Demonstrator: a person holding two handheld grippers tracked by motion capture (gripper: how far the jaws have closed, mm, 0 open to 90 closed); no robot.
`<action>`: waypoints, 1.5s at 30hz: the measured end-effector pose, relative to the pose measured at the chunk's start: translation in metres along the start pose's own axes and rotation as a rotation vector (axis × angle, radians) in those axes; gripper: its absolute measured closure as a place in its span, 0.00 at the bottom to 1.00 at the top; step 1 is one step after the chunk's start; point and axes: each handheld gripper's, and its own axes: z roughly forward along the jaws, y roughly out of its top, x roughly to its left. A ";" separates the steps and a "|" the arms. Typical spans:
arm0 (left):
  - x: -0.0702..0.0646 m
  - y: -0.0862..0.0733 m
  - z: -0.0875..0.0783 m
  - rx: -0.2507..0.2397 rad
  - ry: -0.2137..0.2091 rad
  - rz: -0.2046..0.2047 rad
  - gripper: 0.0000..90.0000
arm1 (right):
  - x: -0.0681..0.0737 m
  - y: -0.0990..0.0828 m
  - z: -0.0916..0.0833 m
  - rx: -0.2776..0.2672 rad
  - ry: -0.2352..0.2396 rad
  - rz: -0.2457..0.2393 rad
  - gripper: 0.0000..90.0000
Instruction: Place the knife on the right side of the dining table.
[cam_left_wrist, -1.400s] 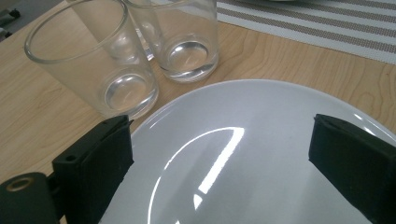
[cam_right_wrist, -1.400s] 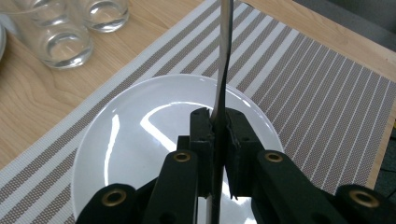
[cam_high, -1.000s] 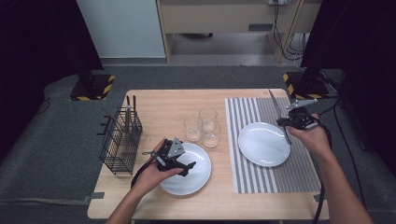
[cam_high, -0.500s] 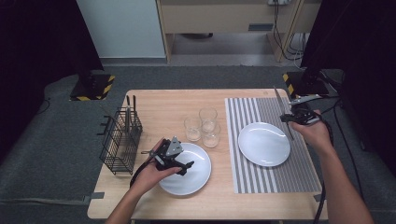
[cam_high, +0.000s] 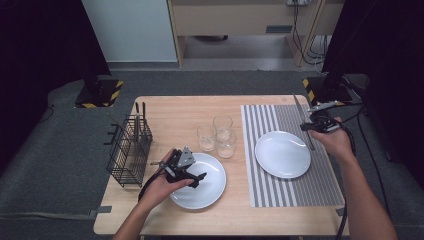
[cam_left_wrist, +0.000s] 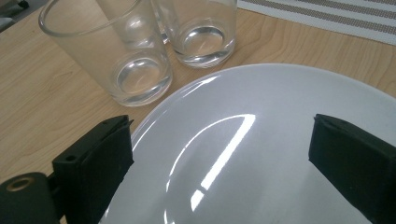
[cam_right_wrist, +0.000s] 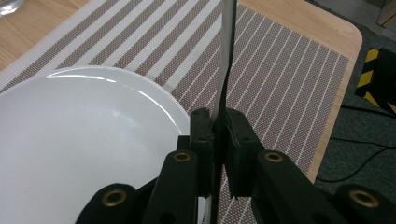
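Observation:
My right gripper (cam_high: 314, 126) (cam_right_wrist: 219, 122) is shut on a table knife (cam_high: 300, 109) (cam_right_wrist: 227, 46). The knife's long blade points away from me over the striped placemat (cam_high: 295, 186) (cam_right_wrist: 289, 70), just right of a white plate (cam_high: 282, 154) (cam_right_wrist: 84, 140). My left gripper (cam_high: 196, 178) (cam_left_wrist: 219, 154) hovers low over a second white plate (cam_high: 206, 189) (cam_left_wrist: 261, 93) on the bare wood. Its jaws stand wide open with nothing between them. Three empty glasses (cam_high: 222, 123) (cam_left_wrist: 126, 56) cluster just beyond that plate.
A black wire cutlery basket (cam_high: 129, 150) holding upright utensils stands at the table's left edge. The far half of the wooden table (cam_high: 190, 107) is bare. Cables trail from both grippers off the table edges.
The right gripper has shifted slightly right and lower with the knife, which now lies closer over the mat beside the plate. The left gripper has stayed put.

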 end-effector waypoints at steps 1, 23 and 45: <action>0.000 0.000 0.000 -0.002 0.002 -0.003 0.06 | -0.001 0.000 0.002 0.004 -0.002 -0.001 0.92; -0.003 0.004 0.005 0.010 0.007 0.025 0.06 | -0.014 -0.011 0.019 0.047 -0.034 0.000 0.92; -0.005 0.013 -0.006 -0.031 0.064 0.026 0.08 | -0.020 -0.022 0.069 0.014 -0.061 0.107 0.92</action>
